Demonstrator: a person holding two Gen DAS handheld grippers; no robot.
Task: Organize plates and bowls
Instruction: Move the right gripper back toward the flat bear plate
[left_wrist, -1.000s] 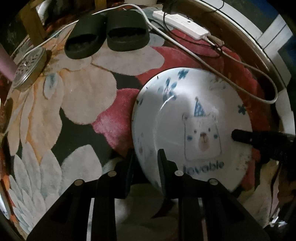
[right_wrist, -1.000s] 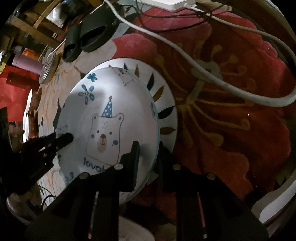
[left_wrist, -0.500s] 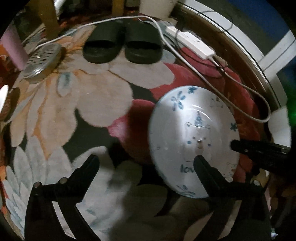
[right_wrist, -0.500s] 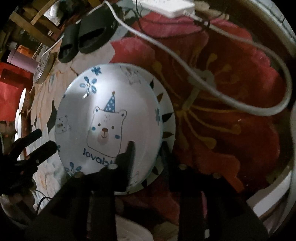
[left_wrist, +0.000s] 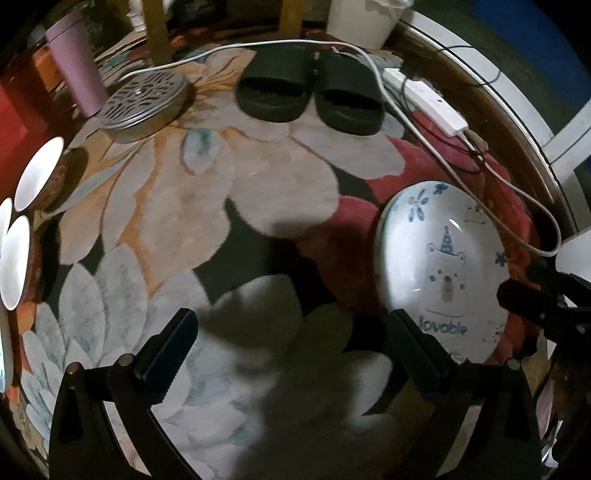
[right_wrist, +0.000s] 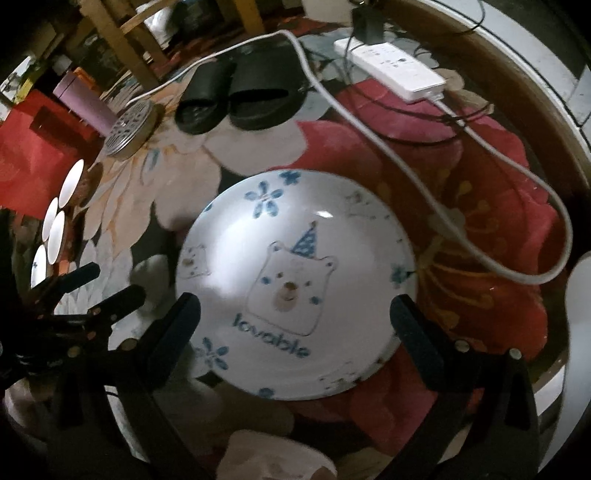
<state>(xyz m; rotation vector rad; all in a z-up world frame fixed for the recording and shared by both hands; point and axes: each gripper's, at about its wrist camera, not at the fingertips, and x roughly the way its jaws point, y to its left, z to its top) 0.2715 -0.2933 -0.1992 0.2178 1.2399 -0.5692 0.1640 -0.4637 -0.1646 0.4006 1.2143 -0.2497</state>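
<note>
A white plate with a blue bear and the word "lovable" (right_wrist: 295, 273) lies flat on the flowered rug; it also shows in the left wrist view (left_wrist: 443, 266) at the right. My right gripper (right_wrist: 295, 317) is open and empty, its fingers spread either side of the plate's near rim, above it. My left gripper (left_wrist: 291, 336) is open and empty over the rug, left of the plate. Several white bowls (left_wrist: 37, 173) sit at the far left; they also show in the right wrist view (right_wrist: 55, 225).
Black slippers (left_wrist: 310, 92) lie at the back. A white power strip (right_wrist: 395, 70) and its cable (left_wrist: 509, 188) run past the plate's right side. A perforated metal lid (left_wrist: 144, 99) and a pink cup (left_wrist: 75, 66) stand at the back left.
Both grippers let go of the plate and opened wide. The plate now lies flat on the rug. Both grippers pulled back and up; the left one moved left of the plate.
</note>
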